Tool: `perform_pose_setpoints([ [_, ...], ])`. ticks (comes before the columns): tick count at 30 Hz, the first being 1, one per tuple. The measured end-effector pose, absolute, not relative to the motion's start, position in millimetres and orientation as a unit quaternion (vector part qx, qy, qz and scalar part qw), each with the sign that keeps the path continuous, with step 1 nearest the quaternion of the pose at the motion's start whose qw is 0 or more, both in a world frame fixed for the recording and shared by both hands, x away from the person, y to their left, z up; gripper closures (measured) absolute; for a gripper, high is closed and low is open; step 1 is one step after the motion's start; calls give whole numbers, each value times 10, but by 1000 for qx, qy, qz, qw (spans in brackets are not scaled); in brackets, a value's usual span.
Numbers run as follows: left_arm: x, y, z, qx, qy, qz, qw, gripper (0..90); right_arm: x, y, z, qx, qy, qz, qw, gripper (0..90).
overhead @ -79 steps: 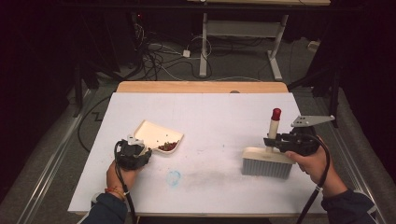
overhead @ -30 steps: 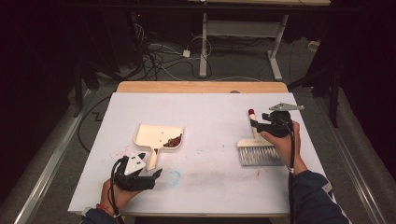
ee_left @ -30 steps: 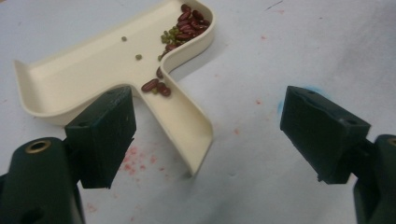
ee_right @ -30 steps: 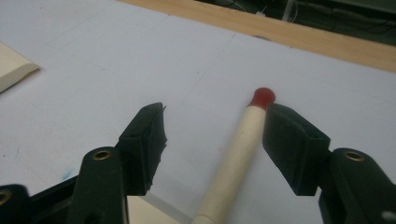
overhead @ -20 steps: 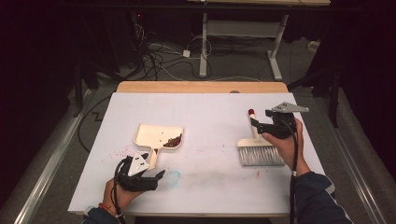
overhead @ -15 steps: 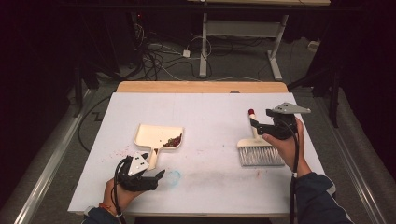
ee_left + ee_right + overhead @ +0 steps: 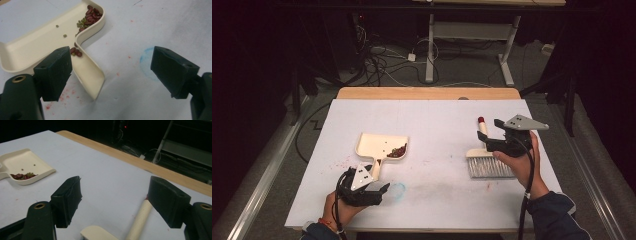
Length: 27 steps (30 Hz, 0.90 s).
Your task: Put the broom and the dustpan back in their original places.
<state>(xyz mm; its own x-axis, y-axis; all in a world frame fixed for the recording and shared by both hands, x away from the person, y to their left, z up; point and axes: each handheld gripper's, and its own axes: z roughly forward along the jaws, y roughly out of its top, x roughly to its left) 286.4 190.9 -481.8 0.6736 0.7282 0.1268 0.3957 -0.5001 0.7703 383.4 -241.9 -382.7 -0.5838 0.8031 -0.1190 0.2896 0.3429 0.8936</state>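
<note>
On table: brush, handle pointing away.

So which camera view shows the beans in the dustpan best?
The left gripper view: the beans lie close, red and green ones distinct, some on the dustpan handle. The high view and right gripper view show only a small dark heap.

Dark room, cables on grey floor.
</note>
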Motion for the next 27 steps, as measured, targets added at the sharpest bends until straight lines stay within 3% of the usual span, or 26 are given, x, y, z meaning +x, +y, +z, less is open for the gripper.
perform_pose_setpoints([
  [27, 2829, 1899, -4804, 832, 331, 246, 370, 173, 3342, -2601, -3958, 309, 787, 429, 318, 254],
])
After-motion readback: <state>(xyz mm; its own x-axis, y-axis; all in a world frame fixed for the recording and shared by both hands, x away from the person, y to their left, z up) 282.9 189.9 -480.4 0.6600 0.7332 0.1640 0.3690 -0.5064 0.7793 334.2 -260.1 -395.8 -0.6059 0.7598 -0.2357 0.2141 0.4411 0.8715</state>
